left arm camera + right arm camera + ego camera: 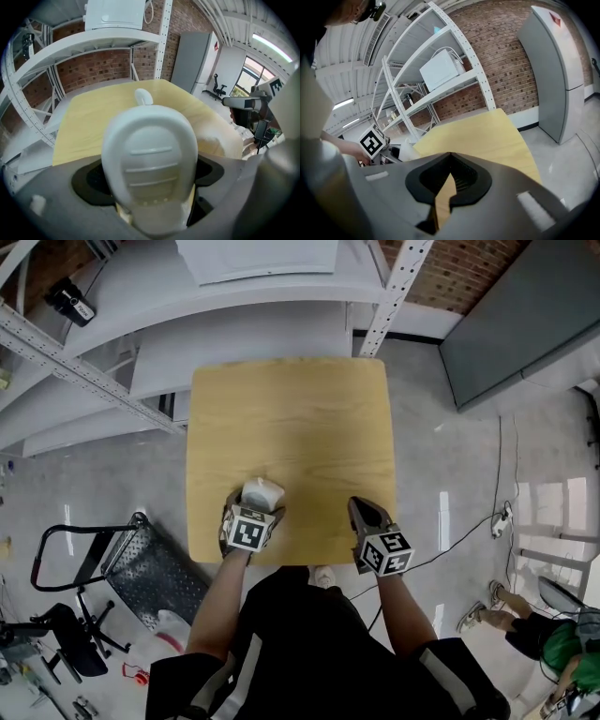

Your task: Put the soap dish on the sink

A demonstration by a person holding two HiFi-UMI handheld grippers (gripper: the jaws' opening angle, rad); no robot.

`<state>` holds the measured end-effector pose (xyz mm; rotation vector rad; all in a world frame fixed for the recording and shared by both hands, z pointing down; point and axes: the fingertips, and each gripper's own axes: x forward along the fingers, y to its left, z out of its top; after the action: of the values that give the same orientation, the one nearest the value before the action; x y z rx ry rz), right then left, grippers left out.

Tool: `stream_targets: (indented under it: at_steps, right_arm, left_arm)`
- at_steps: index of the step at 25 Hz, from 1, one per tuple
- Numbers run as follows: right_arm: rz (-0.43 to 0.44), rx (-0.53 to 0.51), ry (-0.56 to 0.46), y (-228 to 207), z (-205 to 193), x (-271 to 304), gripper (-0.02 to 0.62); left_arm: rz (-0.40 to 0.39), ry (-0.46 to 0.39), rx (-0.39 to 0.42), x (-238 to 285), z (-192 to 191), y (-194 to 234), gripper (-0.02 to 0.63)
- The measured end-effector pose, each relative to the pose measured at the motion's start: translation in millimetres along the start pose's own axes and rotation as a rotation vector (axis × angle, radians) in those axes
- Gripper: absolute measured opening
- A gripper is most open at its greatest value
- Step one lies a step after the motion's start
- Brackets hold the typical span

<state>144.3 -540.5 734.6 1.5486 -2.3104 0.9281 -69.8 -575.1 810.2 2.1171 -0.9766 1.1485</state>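
Note:
The white soap dish (262,491) is clamped in my left gripper (255,504) just above the near edge of the square wooden table (291,409). In the left gripper view the dish (150,154) fills the middle, ridged side towards the camera, standing up between the jaws. My right gripper (362,508) hovers over the table's near right edge. It is shut with nothing in it, and only a thin slit shows between its jaws (443,190). From the right gripper view, the left gripper's marker cube (371,140) and the dish (408,149) show at the left.
White metal shelving (112,362) curves round the table's far and left sides. It carries a white appliance (440,70). A black folding trolley (141,568) stands on the floor at the left. A grey cabinet (525,306) is at the far right, and a cable (469,531) runs across the floor.

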Motion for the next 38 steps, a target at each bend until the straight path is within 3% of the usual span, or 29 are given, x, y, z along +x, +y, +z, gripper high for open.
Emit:
stream_targets:
  at_steps: [9, 16, 25, 30, 38]
  right_arm:
    - [-0.023, 0.019, 0.036, -3, -15, 10, 0.006]
    - [-0.006, -0.040, 0.054, 8, -17, 14, 0.006]
    - [-0.009, -0.027, 0.050, 5, -15, -1, 0.006]
    - [-0.015, -0.069, 0.037, 4, -3, -6, 0.006]
    - [0.022, -0.148, -0.043, 10, 38, -21, 0.006]
  left_arm:
    - [-0.013, 0.128, 0.063, 23, -11, -4, 0.482]
    - [0.000, 0.185, 0.073, 35, -16, -2, 0.483]
    - [-0.014, 0.181, 0.062, 37, -15, -2, 0.512]
    - [0.020, 0.104, 0.038, 22, 0, 3, 0.512]
    - [0.002, -0.214, -0.056, -37, 57, -5, 0.509]
